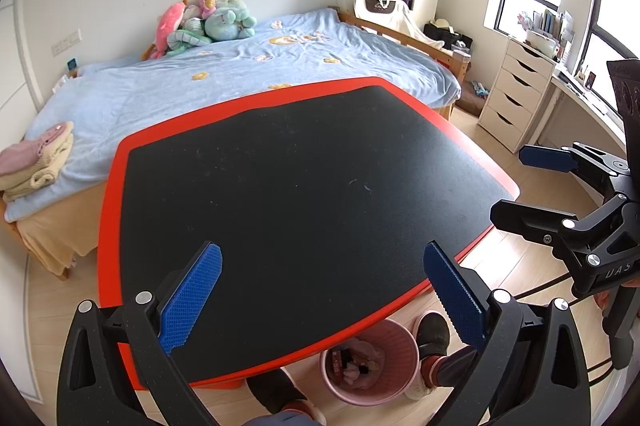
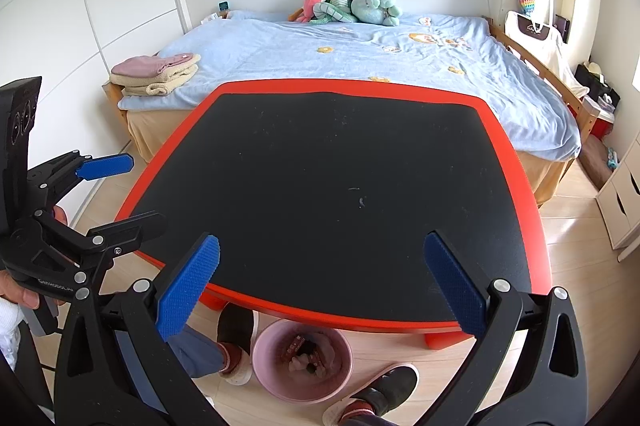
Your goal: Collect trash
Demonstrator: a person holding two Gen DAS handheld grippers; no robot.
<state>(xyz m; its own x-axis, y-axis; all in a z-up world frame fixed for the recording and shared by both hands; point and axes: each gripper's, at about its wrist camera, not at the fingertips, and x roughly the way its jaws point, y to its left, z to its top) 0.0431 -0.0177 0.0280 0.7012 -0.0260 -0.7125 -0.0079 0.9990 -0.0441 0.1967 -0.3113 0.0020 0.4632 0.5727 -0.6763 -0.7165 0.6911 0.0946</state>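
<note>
Both the left gripper point(image 1: 322, 300) and right gripper point(image 2: 320, 290) are being held wide-jawed, gripping nothing, over the red-rimmed black desk point(image 1: 280, 185), pink ribbed plastic trash bin point(image 2: 303, 366) sitting below.

The desk point(image 1: 280, 185) top lies bare, open to approach from above; below its near edge, feet point(image 2: 236, 330) flank the pink bin point(image 2: 276, 382).

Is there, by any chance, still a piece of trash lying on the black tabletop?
No, the black tabletop shows only faint scuff marks, while the trash sits inside the pink bin on the floor.
</note>
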